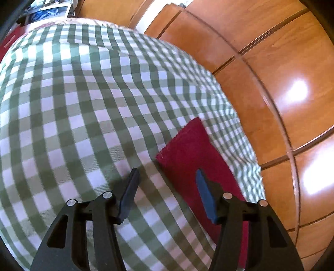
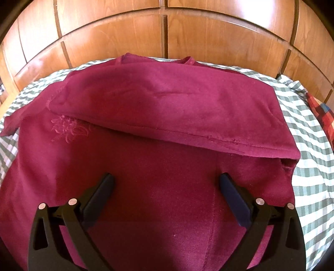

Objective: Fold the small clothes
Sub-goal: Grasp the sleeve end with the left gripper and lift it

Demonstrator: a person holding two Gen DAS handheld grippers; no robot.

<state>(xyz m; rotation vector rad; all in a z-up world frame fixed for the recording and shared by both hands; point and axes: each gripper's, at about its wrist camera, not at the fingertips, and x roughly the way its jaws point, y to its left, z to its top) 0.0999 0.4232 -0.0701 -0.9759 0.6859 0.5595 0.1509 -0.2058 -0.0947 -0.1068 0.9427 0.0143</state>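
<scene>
A dark red garment (image 2: pixel 158 108) lies spread on the green-and-white checked bedcover (image 2: pixel 309 133), its far part folded back over itself toward me, with an embroidered flower at the left. My right gripper (image 2: pixel 166 177) hovers over the garment's near part, jaws wide open, nothing between them. In the left wrist view only a corner of the red garment (image 1: pixel 187 150) shows at the lower right. My left gripper (image 1: pixel 167 172) stands open over that corner's edge; its right finger is above the red cloth, its left finger above the checked cover, and no cloth is pinched.
Wooden cabinet panels (image 2: pixel 167 33) rise right behind the bed's far edge. A red plaid cloth (image 2: pixel 321 112) lies at the right edge. The checked cover (image 1: pixel 83 104) stretches wide to the left in the left wrist view, with clutter (image 1: pixel 46 12) beyond it.
</scene>
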